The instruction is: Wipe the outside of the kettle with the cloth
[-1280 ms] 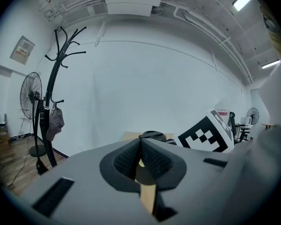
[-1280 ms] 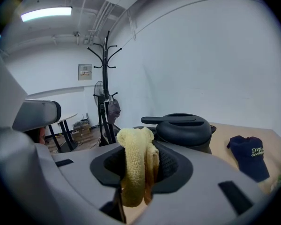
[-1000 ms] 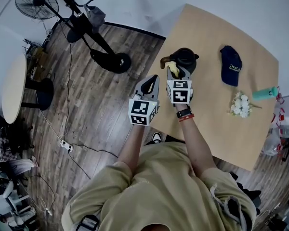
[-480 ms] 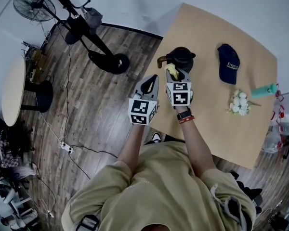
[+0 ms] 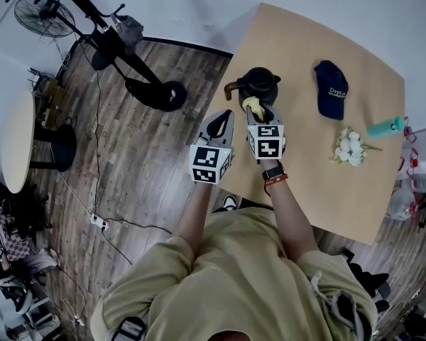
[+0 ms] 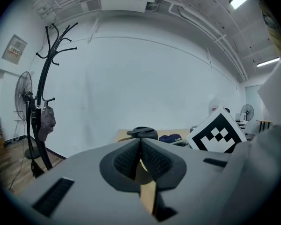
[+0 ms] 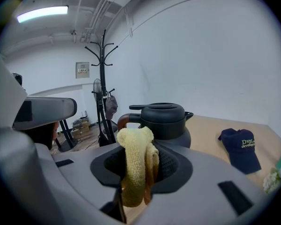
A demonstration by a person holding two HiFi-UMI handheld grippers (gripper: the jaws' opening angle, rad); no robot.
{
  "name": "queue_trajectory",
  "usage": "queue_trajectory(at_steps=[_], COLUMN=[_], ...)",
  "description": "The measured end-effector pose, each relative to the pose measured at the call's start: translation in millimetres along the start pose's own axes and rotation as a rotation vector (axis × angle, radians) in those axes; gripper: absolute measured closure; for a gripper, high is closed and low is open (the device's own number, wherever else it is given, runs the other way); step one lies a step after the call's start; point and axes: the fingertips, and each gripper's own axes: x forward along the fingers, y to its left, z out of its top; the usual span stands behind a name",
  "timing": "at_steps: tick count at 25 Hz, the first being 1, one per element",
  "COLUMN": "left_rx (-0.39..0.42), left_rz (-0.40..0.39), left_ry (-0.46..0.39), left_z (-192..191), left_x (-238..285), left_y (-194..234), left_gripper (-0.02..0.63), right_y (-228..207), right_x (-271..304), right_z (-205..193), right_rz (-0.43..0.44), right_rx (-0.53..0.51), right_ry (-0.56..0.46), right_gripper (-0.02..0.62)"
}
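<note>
A: Is the wiping under way?

B: Not that I can see. The right gripper (image 5: pixel 258 109) is pinching the yellow cloth (image 7: pixel 133 163) between its jaws, with a fold sticking up above them. It is hovering just short of the black kettle (image 5: pixel 260 84) — I cannot tell whether cloth and kettle are touching.

A: Where is the kettle standing?

B: Upright on the table (image 5: pixel 319 169), close to its left edge and toward the far corner. The lid is on and the handle is pointing out toward that edge. A navy cap (image 5: pixel 331 89) is lying well apart from it.

A: And the other tool?

B: The left gripper (image 6: pixel 140 149) has its jaws pressed together with nothing between them. It is hanging beside the right one, just off the table's left edge.

A: So how should the wipe go?

B: I'd say lay the fold flat against the rounded wall and sweep around it lightly. Nothing is steadying the kettle so near the edge, so a hard push might slide it. The idle gripper could be bracing the handle.
</note>
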Motion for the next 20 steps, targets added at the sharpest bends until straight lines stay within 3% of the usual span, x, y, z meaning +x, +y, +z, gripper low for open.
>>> queue_trajectory(at_steps=[20], left_rx=[0.021], left_rz=[-0.058], left_ry=[0.026], left_z=[-7.7], left_x=[27.2], left_y=[-25.4], left_gripper=[0.583], right_y=[-64.9], right_x=[-14.2], right_z=[-4.4], right_rz=[-0.109], right_rx=[0.037], right_ry=[-0.019], right_gripper=[0.459])
